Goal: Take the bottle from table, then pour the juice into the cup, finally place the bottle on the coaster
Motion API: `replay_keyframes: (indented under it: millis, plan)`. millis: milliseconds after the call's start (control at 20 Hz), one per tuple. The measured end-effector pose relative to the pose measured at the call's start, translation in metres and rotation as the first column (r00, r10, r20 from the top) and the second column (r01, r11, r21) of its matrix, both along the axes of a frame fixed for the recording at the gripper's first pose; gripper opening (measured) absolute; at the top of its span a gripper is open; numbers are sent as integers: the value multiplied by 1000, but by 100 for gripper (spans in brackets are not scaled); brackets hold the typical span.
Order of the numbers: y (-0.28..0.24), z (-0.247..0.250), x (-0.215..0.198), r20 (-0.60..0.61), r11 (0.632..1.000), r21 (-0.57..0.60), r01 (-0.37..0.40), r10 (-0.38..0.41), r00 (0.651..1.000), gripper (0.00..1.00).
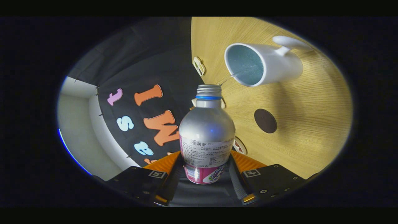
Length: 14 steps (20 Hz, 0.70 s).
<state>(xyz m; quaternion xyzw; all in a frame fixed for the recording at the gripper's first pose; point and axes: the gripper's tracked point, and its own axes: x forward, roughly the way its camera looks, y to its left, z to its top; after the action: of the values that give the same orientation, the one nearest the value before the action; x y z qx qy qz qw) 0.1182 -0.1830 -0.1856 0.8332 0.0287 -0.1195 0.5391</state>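
Your jaws are closed on the bottle, one finger pressing each side of its lower body, so the gripper holds it firmly between them. The bottle is off the tabletop and carried tilted, with the whole view rolled so that the wooden surface stands to one side of it.

Bottle condition: silver metal body, rounded shoulder, narrow threaded neck with a blue ring beneath the threads. The cap is off and the mouth is open. A pale printed label wraps the body where your fingers grip it; below that runs a pink band with white and purple markings.

Beyond the bottle's mouth sits the cup, a white mug with a handle on the side away from the bottle. Its opening faces the bottle's neck, and the interior looks pale blue-grey. The mouth of the bottle is near the cup's rim but apart from it. I cannot tell whether any juice lies inside.

The coaster, a dark brown disc, lies flat on the tabletop beside the bottle's shoulder, between the cup and your fingers.
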Motion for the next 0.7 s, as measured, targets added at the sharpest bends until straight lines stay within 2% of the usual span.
replay_keyframes:
  millis: [700]
  plan:
    - [-6,2,-7,25,998,55,34,-36,999,74]
